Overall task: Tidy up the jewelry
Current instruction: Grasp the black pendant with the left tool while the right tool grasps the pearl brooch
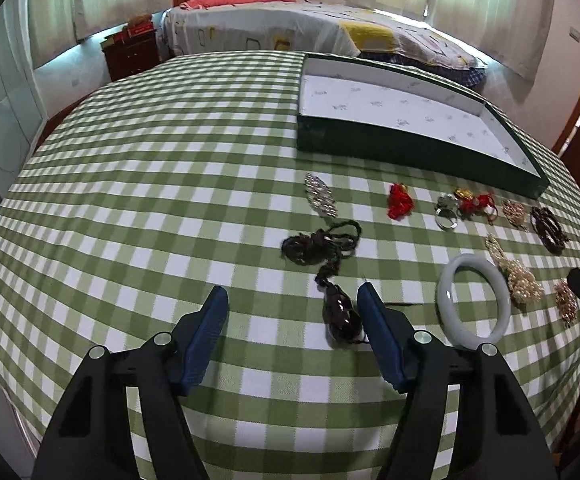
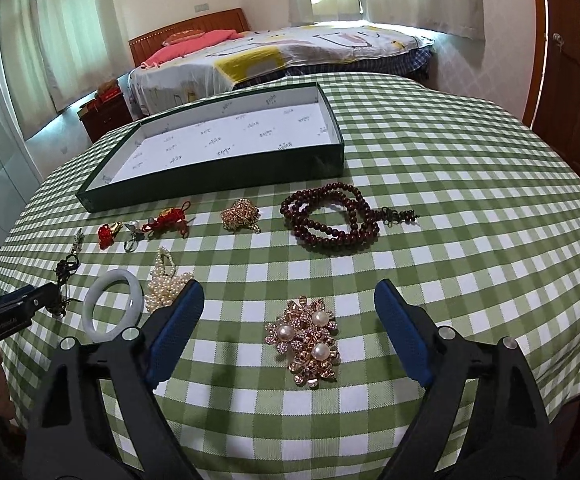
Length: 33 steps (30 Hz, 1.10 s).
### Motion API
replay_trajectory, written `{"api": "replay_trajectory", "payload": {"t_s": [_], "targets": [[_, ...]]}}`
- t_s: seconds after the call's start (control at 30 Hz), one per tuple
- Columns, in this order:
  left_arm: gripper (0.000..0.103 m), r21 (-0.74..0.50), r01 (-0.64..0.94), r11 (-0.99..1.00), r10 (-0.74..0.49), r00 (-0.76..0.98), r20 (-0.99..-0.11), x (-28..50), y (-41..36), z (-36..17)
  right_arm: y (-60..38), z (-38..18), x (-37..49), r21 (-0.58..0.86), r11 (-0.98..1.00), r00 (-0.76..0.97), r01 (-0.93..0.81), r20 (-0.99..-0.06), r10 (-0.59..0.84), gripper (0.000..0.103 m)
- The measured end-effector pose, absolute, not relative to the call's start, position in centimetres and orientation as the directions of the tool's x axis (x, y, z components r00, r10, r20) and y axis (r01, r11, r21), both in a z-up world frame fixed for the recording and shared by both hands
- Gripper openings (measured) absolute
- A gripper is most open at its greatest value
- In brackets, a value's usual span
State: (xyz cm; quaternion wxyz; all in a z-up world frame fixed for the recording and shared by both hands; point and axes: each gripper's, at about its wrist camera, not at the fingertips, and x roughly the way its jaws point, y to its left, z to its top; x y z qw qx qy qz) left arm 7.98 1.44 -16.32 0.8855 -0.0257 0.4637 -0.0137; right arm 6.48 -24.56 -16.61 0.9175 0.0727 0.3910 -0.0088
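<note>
Jewelry lies on a green checked tablecloth [image 1: 169, 200]. My left gripper [image 1: 292, 296] is open and empty, with a dark pendant necklace [image 1: 330, 264] just ahead and its pendant by the right finger. A white jade bangle [image 1: 473, 298] lies to its right. My right gripper [image 2: 290, 294] is open and empty over a gold pearl brooch [image 2: 306, 340]. Ahead of it lie a dark red bead necklace [image 2: 330, 216], a gold chain heap [image 2: 241, 214] and a pearl strand [image 2: 165, 284]. A green box [image 2: 217, 176] with a white inside [image 1: 402, 108] stands empty at the back.
Red knot charms [image 1: 400, 202], a silver ring [image 1: 446, 216] and a crystal brooch [image 1: 321, 199] lie in front of the box. The left gripper shows at the left edge of the right wrist view [image 2: 13, 308]. A bed [image 2: 281, 54] and nightstand [image 1: 129, 54] stand behind the table.
</note>
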Motion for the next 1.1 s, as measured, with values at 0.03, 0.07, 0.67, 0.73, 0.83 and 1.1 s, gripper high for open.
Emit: {"api": "replay_trajectory", "payload": {"t_s": [0.03, 0.07, 0.67, 0.73, 0.83, 1.1], "targets": [[0.065, -0.053, 0.011, 0.999, -0.05, 0.573, -0.818, 8.0, 1.2, -16.3, -24.6, -16.6, 6.5, 0.13, 0.989, 0.694, 0.076, -0.719, 0.041, 0.085], [0.065, -0.044, 0.022, 0.999, -0.049, 0.576, -0.816, 7.9, 0.9, -16.2, -24.7, -16.7, 6.5, 0.133, 0.988, 0.694, 0.077, -0.719, 0.042, 0.085], [0.036, 0.013, 0.134, 0.991, -0.067, 0.573, -0.817, 7.8, 0.3, -16.7, -25.2, -17.0, 6.6, 0.126, 0.988, 0.688, 0.093, -0.725, 0.028, 0.083], [0.032, 0.024, 0.144, 0.989, -0.064, 0.576, -0.815, 7.8, 0.1, -16.8, -25.3, -17.0, 6.6, 0.123, 0.987, 0.686, 0.099, -0.727, 0.022, 0.083], [0.023, 0.029, 0.135, 0.99, -0.055, 0.578, -0.814, 7.7, 0.2, -16.7, -25.4, -17.1, 6.6, 0.111, 0.988, 0.684, 0.105, -0.73, 0.009, 0.082], [0.018, 0.002, 0.108, 0.994, -0.062, 0.583, -0.81, 8.0, 1.0, -16.7, -25.4, -18.2, 6.7, 0.108, 0.989, 0.652, 0.098, -0.758, 0.018, 0.07]]}}
